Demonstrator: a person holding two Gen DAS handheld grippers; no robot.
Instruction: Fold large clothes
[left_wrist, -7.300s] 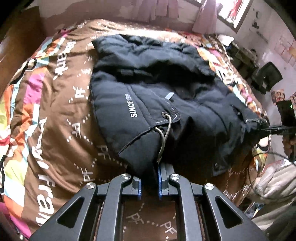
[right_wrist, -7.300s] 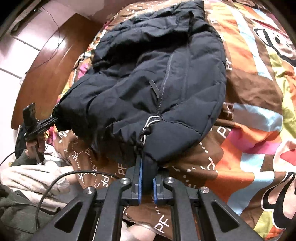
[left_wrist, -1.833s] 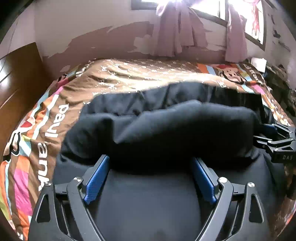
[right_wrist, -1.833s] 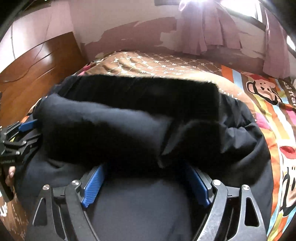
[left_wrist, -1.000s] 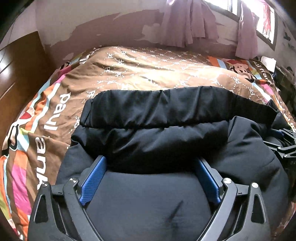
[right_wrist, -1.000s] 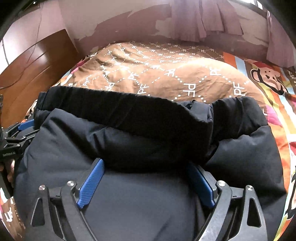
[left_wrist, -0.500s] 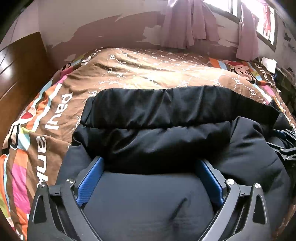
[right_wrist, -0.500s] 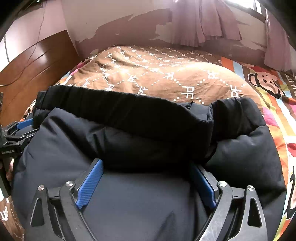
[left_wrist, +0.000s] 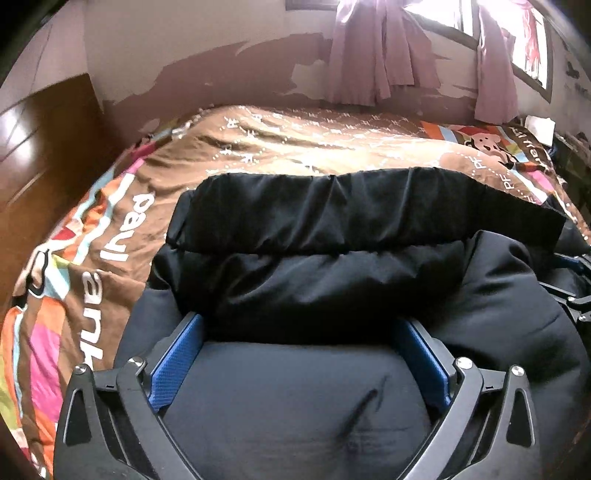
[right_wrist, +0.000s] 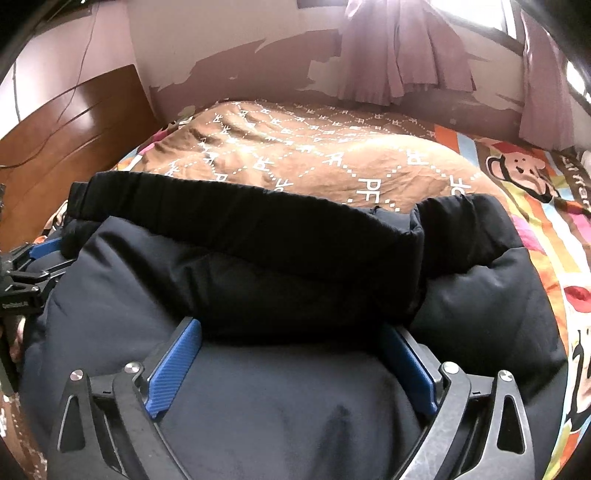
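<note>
I have let go: both my left gripper (left_wrist: 297, 360) and right gripper (right_wrist: 291, 363) now gape over the jacket (left_wrist: 332, 277), its hem folded onto the bedspread (left_wrist: 295, 140), 1 fold done.

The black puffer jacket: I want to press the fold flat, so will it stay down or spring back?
The black puffer jacket looks thickly padded and bulging, so it probably springs back. Its smooth shell may slide on the bedspread. It is likely light, floppy.
</note>
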